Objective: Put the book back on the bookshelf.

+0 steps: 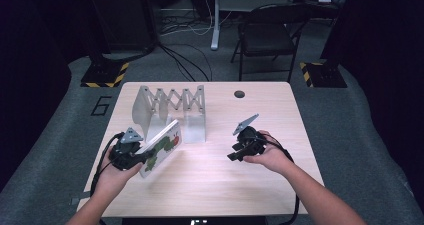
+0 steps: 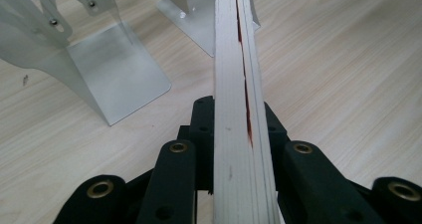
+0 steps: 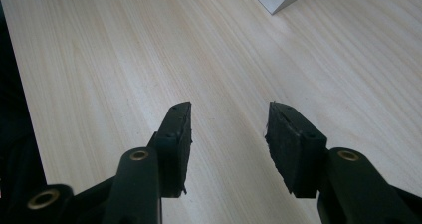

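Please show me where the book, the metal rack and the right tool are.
book (image 1: pixel 162 147), high view, on its cover.
rack (image 1: pixel 170 105), high view, on its folding lattice.
right tool (image 3: pixel 229 129), right gripper view, between its open tips.

One book (image 1: pixel 161 147) with caterpillar cover. One expanding metal book rack (image 1: pixel 170 110) on one wooden table (image 1: pixel 215 185); rack shows perhaps three upright plates, count unsure from high view. Two handheld grippers: left gripper (image 1: pixel 131 155), right gripper (image 1: pixel 240 150). Two hands. One folding chair (image 1: pixel 267 35) behind table. Two yellow-black striped stand bases (image 1: pixel 105 75) on floor. One dark round hole (image 1: pixel 239 94) in tabletop.
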Available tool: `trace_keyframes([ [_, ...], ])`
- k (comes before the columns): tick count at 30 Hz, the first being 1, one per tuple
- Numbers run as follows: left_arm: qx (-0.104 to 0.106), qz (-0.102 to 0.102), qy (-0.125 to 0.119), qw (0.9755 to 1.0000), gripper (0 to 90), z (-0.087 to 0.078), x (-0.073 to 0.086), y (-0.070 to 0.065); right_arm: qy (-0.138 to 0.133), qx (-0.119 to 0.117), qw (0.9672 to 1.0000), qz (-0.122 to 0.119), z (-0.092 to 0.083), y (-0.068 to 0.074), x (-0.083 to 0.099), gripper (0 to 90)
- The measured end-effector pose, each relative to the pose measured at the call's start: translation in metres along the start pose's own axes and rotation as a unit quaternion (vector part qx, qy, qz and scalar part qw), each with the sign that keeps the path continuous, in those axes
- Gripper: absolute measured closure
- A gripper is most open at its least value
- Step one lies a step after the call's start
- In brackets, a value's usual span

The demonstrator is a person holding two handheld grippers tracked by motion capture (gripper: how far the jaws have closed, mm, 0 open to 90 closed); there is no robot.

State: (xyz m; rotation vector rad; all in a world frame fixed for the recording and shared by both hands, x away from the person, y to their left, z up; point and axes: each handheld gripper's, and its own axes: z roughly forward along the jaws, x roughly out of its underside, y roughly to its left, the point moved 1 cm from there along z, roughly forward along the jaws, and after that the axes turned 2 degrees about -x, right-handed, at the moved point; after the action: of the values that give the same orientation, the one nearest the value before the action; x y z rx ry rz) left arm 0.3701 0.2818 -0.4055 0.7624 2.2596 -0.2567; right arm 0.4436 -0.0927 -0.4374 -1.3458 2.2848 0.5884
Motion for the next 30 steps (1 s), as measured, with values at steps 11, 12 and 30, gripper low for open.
trace_keyframes([
  [11,-0.019,-0.015,-0.008,0.9997,75.5,-0.009,0.004,0.006,-0.003,0.003,1.0000,0.005,0.005,0.003,0.000,51.9],
  [12,-0.019,-0.015,-0.008,0.9997,75.6,-0.009,0.004,0.006,-0.003,0.003,1.0000,0.005,0.005,0.003,0.000,51.9],
  [30,-0.052,-0.037,-0.008,0.9979,75.5,-0.020,0.008,0.027,-0.003,0.008,1.0000,0.000,0.002,0.000,0.004,52.0],
])
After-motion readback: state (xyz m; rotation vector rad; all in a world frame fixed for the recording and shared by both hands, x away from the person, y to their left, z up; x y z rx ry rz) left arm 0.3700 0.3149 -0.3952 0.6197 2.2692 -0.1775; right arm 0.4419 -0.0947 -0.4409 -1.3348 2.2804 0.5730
